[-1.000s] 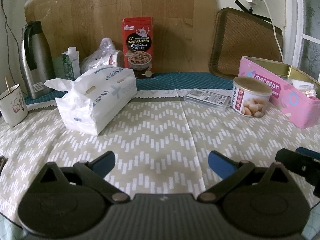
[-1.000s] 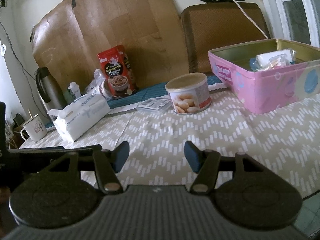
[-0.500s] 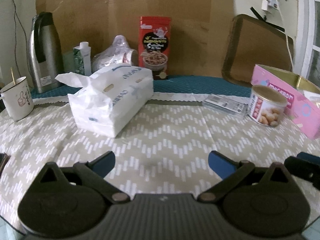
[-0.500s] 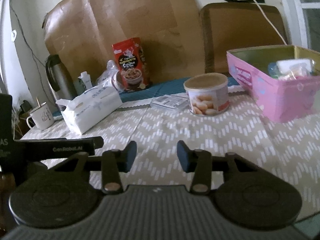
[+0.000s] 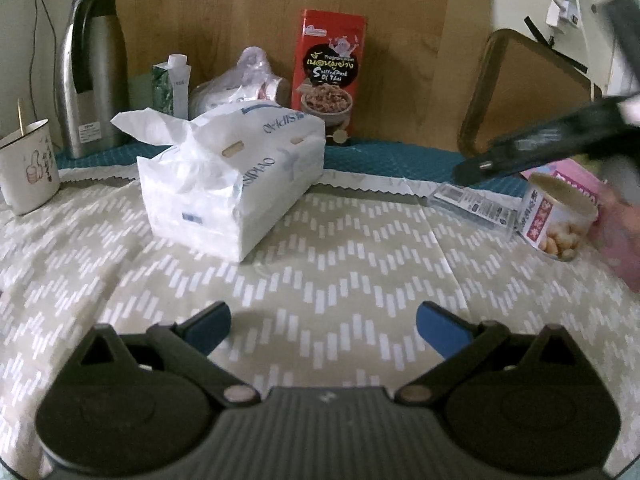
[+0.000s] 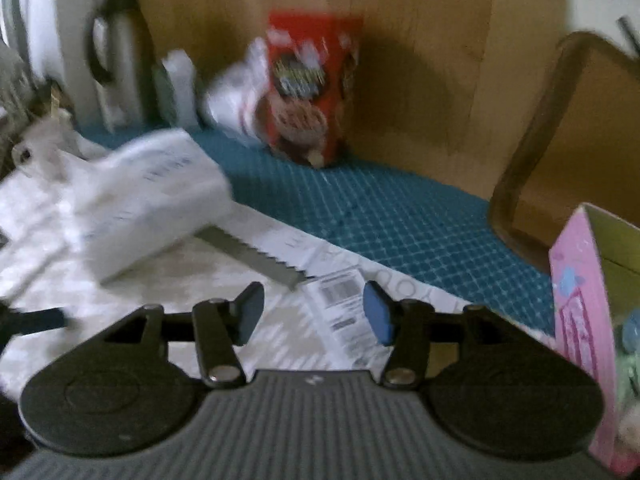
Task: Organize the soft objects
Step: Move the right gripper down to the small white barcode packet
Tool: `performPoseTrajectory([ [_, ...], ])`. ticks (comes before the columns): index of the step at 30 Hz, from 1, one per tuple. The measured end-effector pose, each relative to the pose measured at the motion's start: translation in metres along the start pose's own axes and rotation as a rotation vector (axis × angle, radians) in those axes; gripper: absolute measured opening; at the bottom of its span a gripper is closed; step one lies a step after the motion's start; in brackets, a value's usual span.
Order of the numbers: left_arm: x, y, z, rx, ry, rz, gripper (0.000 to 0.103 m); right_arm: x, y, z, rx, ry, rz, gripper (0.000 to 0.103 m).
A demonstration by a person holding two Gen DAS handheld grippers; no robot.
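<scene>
Over tablecloth [image 5: 320, 240] | left gripper [image 5: 323, 322] fingers wide | right gripper [image 6: 314, 312] fingers just widened, empty

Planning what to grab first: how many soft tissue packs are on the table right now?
1. The tissue pack lies on the tablecloth, left of centre, in front of the carton and plastic bag. The pink box may hide more.

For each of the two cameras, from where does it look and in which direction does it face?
Left wrist: sits behind the open left gripper, looks across the patterned tablecloth at the tissue pack; the right gripper's dark body crosses at upper right.
Right wrist: sits behind the open right gripper, jaws just opening, empty; blurred view over a labelled flat packet toward the back wall.
Shared: tissue pack, red snack box, pink box.
</scene>
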State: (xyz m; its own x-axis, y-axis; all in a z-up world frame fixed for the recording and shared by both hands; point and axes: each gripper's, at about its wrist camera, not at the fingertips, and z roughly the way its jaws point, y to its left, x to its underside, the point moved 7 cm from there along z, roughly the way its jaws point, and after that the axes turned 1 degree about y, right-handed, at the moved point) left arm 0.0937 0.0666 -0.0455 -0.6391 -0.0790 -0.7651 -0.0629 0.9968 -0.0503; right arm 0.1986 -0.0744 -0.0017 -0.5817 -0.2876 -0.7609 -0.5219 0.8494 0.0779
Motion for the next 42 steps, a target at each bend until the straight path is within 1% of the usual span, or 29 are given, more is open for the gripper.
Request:
performPoseTrajectory([
  [2,0.0,0.0,0.0,0.006,0.0,-0.002,0.103,-0.008,-0.007,0.026,0.008,0.084,-0.011,0.061],
  [3,0.0,-0.001,0.0,0.007,-0.002,-0.003,0.103,-0.01,-0.01,0.039,0.003,0.127,-0.015,0.067],
  [4,-0.001,-0.001,-0.001,0.01,-0.005,-0.005,0.103,-0.011,-0.012,0.048,0.008,0.155,-0.015,0.069],
  [5,-0.001,-0.001,-0.001,0.017,-0.008,-0.007,0.103,-0.012,-0.015,0.057,0.02,0.184,-0.017,0.07],
  [8,-0.001,0.001,-0.002,0.028,-0.009,-0.02,0.103,-0.008,-0.018,0.078,0.047,0.271,-0.049,0.069],
  [9,-0.001,0.001,-0.002,0.03,-0.009,-0.025,0.103,-0.005,-0.018,0.082,0.05,0.289,-0.047,0.068],
  [12,-0.001,0.002,-0.002,0.027,-0.009,-0.029,0.103,-0.004,-0.017,0.078,0.025,0.284,-0.017,0.067],
  [14,-0.001,0.002,-0.002,0.022,-0.01,-0.031,0.103,-0.001,-0.01,0.073,0.0,0.276,-0.024,0.067],
  [18,0.0,0.002,-0.002,0.014,-0.009,-0.034,0.103,0.015,0.018,0.051,-0.068,0.259,-0.088,0.067],
  [21,0.001,0.002,-0.002,0.005,-0.006,-0.026,0.103,0.032,0.033,0.03,-0.081,0.234,-0.142,0.067],
  [24,0.001,0.001,-0.002,-0.007,0.0,-0.01,0.103,0.05,0.034,0.007,-0.098,0.211,-0.125,0.067],
  [25,0.002,0.0,-0.001,-0.01,0.003,-0.004,0.103,0.056,0.035,-0.002,-0.105,0.203,-0.118,0.065],
  [27,0.002,-0.001,-0.001,-0.02,0.008,0.008,0.103,0.069,0.04,-0.014,-0.138,0.204,-0.098,0.064],
  [28,0.002,-0.002,0.0,-0.027,0.011,0.015,0.103,0.076,0.043,-0.022,-0.135,0.184,-0.103,0.064],
  [30,0.003,-0.005,0.001,-0.04,0.017,0.03,0.103,0.087,0.048,-0.041,-0.135,0.134,-0.105,0.069],
  [33,0.004,-0.006,0.001,-0.051,0.022,0.042,0.103,0.098,0.043,-0.07,-0.121,0.025,-0.037,0.069],
  [36,0.004,-0.007,0.002,-0.059,0.026,0.053,0.103,0.11,0.039,-0.09,-0.123,-0.058,0.023,0.069],
  [39,0.005,-0.007,0.003,-0.067,0.03,0.062,0.103,0.121,0.038,-0.099,-0.106,-0.104,0.043,0.069],
  [42,0.005,-0.008,0.004,-0.071,0.032,0.068,0.103,0.129,0.038,-0.099,-0.112,-0.104,0.075,0.069],
])
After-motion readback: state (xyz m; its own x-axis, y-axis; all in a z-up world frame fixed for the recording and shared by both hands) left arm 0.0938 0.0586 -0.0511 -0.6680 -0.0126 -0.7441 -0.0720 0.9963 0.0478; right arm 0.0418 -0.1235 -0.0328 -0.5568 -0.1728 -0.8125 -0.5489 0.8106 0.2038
